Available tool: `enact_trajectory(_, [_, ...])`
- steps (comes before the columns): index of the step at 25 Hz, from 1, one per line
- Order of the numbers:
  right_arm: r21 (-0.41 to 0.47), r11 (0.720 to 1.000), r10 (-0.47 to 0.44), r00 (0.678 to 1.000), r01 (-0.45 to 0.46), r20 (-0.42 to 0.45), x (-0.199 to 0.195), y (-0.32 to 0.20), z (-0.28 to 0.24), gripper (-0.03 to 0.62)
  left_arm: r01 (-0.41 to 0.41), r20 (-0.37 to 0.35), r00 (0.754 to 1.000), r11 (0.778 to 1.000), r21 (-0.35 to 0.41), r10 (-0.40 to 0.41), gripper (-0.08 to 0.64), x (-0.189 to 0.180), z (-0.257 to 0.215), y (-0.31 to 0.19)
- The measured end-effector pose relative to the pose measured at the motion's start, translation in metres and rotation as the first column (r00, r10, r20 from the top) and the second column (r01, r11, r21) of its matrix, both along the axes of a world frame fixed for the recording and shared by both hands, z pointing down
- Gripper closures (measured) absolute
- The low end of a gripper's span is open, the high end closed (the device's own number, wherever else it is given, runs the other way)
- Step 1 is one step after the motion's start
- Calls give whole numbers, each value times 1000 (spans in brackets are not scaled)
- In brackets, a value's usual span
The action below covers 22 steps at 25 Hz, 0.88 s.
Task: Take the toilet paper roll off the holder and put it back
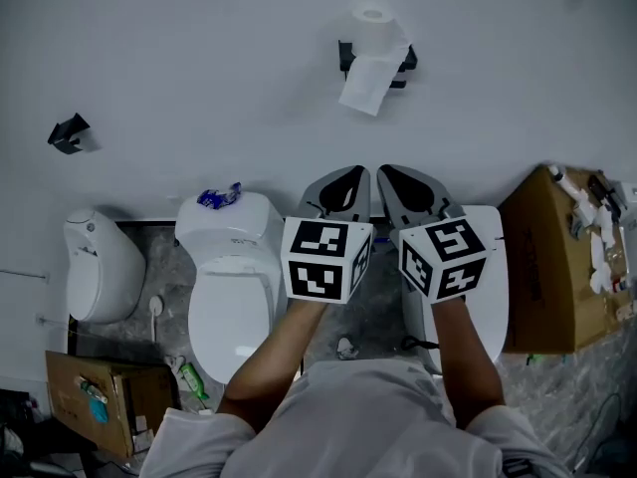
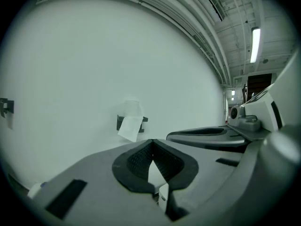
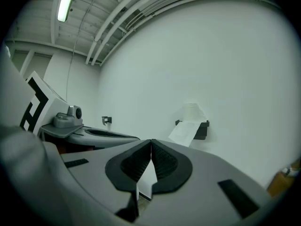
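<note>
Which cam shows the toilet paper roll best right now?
Head view: the toilet paper roll sits on its black holder, sheet hanging, nothing in front of it. The left and right gripper views show it smaller and fainter, in the distance.

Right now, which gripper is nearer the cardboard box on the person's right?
Right. The right gripper is left of the cardboard box, with a gap; the left gripper sits farther left still.

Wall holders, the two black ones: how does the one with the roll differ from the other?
The roll holder carries a toilet roll with a sheet hanging down; the left holder is bare. The roll holder sits higher in the head view, the left holder lower and far to the left. Both are black and wall-mounted.
</note>
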State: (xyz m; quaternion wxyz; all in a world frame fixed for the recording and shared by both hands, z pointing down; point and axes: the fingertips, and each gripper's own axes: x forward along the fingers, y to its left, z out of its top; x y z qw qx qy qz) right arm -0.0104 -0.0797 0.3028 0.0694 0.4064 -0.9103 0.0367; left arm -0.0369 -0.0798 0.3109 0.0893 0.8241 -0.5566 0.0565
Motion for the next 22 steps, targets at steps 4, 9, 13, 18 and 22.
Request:
enact_trajectory(4, [7, 1000, 12, 1000, -12, 5, -12, -11, -3, 589, -19, 4, 1000, 1000, 7, 19, 555, -9, -2, -10])
enact_trajectory(9, [14, 999, 29, 999, -29, 14, -17, -27, -5, 589, -30, 6, 1000, 999, 13, 30, 555, -17, -4, -27])
enact_trajectory(13, [18, 999, 46, 999, -47, 24, -15, -44, -7, 589, -39, 15, 999, 999, 14, 39, 555, -19, -5, -41])
enact_trajectory(18, [31, 998, 61, 997, -62, 38, -15, -67, -10, 589, -44, 25, 999, 999, 11, 44, 555, -22, -2, -61])
enact_trajectory(22, [40, 997, 66, 997, -68, 40, -13, -91, -11, 589, -44, 21, 999, 999, 16, 43, 555, -22, -3, -86])
